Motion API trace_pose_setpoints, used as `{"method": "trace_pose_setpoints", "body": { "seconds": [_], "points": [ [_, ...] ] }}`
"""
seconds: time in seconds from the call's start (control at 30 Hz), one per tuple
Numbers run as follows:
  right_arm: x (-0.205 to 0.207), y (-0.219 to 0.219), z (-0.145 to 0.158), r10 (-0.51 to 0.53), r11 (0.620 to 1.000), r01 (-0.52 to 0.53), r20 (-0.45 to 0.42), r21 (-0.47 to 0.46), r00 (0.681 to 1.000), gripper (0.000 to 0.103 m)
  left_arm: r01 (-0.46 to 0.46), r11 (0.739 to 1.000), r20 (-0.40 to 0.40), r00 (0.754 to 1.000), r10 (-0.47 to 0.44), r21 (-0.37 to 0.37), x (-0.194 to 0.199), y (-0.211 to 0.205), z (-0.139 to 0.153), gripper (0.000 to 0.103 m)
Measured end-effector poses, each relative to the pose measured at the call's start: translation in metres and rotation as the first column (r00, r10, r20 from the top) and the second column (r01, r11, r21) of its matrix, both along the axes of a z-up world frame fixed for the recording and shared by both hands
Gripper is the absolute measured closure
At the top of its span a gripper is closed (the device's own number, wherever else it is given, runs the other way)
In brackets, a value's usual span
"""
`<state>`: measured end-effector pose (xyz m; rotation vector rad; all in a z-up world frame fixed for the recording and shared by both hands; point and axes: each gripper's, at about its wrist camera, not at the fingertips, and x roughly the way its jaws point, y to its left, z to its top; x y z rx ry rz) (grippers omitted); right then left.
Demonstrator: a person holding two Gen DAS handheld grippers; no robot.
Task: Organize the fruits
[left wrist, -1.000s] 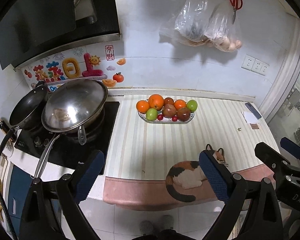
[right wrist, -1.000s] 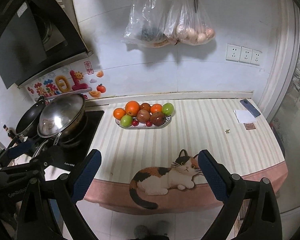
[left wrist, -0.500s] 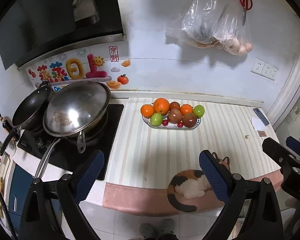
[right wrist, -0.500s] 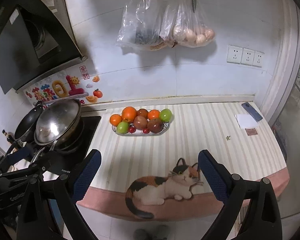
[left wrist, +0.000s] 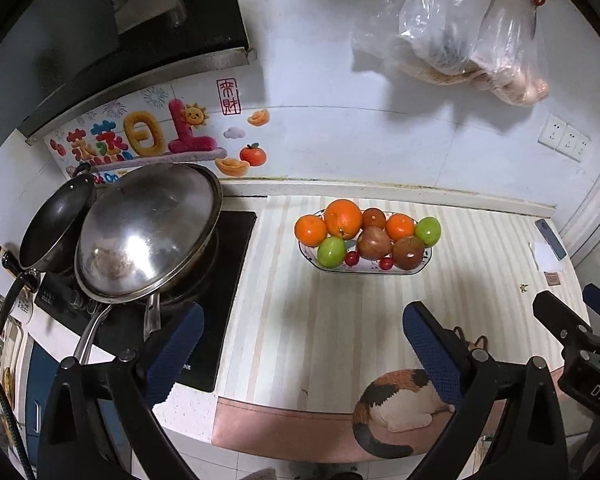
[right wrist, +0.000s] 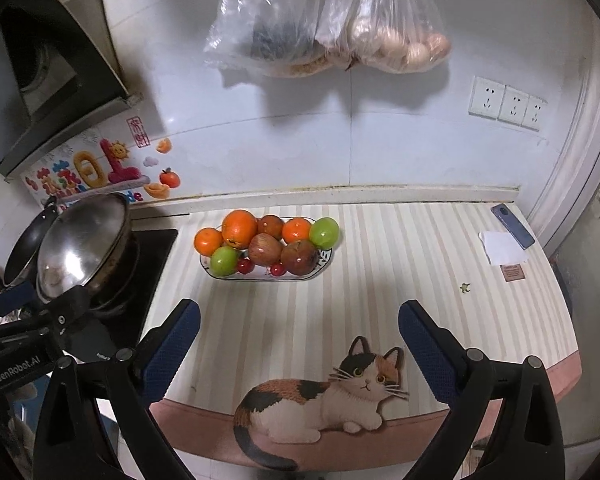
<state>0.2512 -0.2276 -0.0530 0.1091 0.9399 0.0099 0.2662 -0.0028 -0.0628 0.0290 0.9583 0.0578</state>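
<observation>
An oval white plate (left wrist: 416,270) (right wrist: 327,262) stands near the back of the striped counter, piled with oranges (left wrist: 343,218) (right wrist: 239,228), green apples (left wrist: 331,251) (right wrist: 323,232), red-brown apples (left wrist: 374,243) (right wrist: 299,257) and small red cherries (left wrist: 352,257) (right wrist: 245,266). My left gripper (left wrist: 302,334) is open and empty, above the counter's front part, well short of the plate. My right gripper (right wrist: 298,332) is open and empty, above the front of the counter near the cat picture (right wrist: 320,396).
A steel wok lid (left wrist: 148,232) (right wrist: 80,244) and a black pan (left wrist: 56,228) sit on the black hob at left. Plastic bags (right wrist: 324,24) hang on the wall above. A phone (right wrist: 513,225), paper and small bits lie at the counter's right end.
Both grippers have moved forward towards the counter and the fruit plate, which now looks larger and lower in both views. Both stay open.
</observation>
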Motion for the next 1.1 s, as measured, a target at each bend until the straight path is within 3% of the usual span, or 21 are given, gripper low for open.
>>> {"method": "trace_pose_setpoints", "body": {
  "seconds": [0.4, 1.1],
  "points": [
    [0.027, -0.006, -0.019, 0.001, 1.0, -0.001, -0.043, 0.005, 0.999, 0.002, 0.007, 1.0, -0.043, 0.999, -0.007, -0.017, 0.025, -0.005, -0.013, 0.001],
    [0.035, -0.003, -0.018, 0.032, 0.999, -0.031, -0.056, 0.01, 0.998, 0.002, 0.011, 0.999, -0.041, 0.999, -0.012, -0.031, 0.028, -0.007, -0.011, 0.001]
  ]
}}
